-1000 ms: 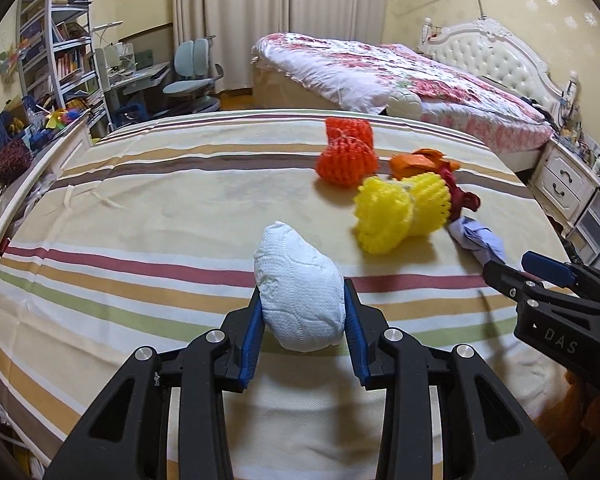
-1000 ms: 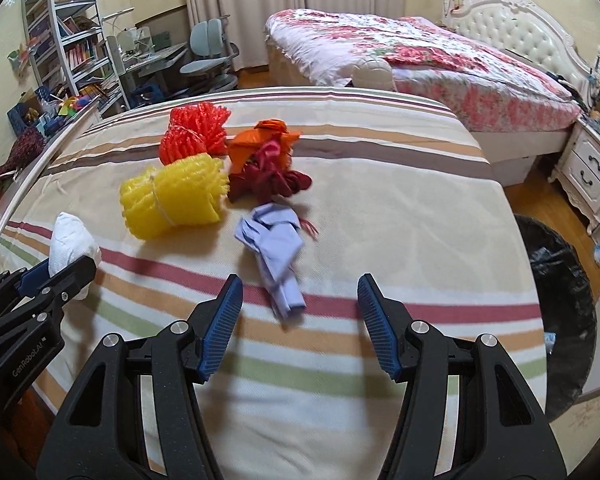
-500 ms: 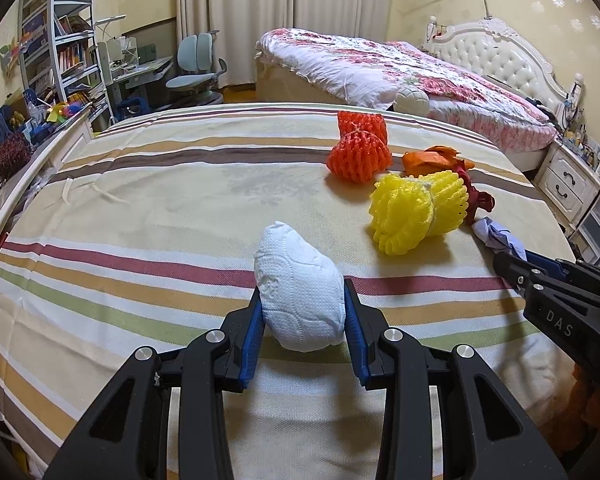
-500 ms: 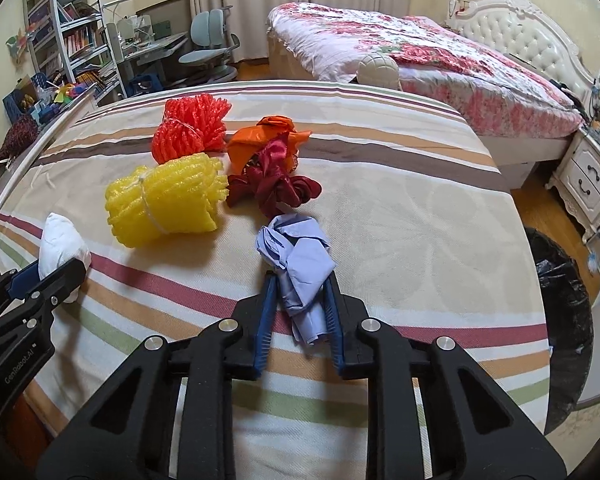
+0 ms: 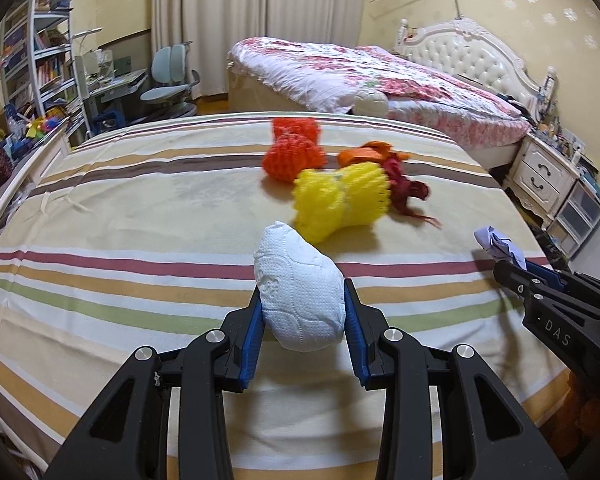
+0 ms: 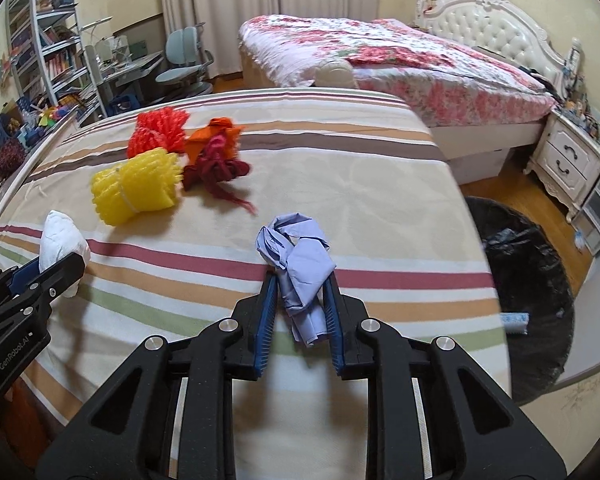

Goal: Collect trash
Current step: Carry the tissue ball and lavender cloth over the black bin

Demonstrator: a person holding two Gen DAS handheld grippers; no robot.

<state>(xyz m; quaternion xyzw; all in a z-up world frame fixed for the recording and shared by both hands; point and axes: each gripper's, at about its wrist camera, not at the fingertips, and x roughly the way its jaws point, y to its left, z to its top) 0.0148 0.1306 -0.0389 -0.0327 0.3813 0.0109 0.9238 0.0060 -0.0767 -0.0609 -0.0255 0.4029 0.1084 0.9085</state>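
Note:
My left gripper (image 5: 302,300) is shut on a white crumpled paper wad (image 5: 298,288) and holds it above the striped bed cover (image 5: 140,208). My right gripper (image 6: 300,288) is shut on a crumpled light-blue cloth (image 6: 298,256), lifted off the cover; it also shows at the right of the left wrist view (image 5: 500,246). On the cover lie a yellow foam net (image 6: 138,186), a red-orange foam net (image 6: 158,132), an orange scrap (image 6: 212,136) and a dark red scrap (image 6: 216,170). The paper wad also shows at the left of the right wrist view (image 6: 62,242).
A black-lined trash bin (image 6: 528,276) stands on the floor right of the bed. Beyond are a second bed (image 6: 380,56), a white nightstand (image 6: 568,164), a desk chair (image 6: 184,64) and shelves (image 6: 44,40) at the left.
My right gripper closed on the light-blue cloth and lifted it off the cover toward the right. My left gripper kept hold of the paper wad and shifted slightly.

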